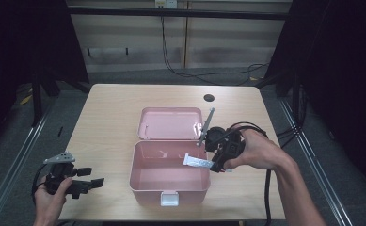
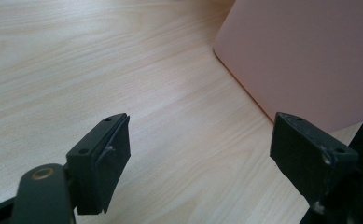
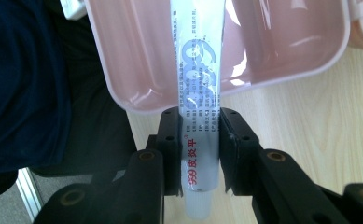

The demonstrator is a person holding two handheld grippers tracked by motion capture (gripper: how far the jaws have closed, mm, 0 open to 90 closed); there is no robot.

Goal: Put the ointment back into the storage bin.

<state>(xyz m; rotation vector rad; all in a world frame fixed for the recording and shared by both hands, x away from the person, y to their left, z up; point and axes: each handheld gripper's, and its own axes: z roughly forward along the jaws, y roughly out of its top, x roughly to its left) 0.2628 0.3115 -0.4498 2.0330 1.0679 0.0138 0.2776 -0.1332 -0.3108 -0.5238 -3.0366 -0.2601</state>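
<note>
While left gripper idles agape on desk, right gripper clamps tube over pink box rim.

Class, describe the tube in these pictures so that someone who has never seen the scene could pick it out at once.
On the wooden table sits an open pink box, its lid laid back. At the box's right rim, the right gripper is shut on a tube that reaches over the opening. It is slim and white, with blue and red print, unlike anything beside it.

You are in a lab-like recording bay: a bare wooden table, dark curtains, cables across the floor.
</note>
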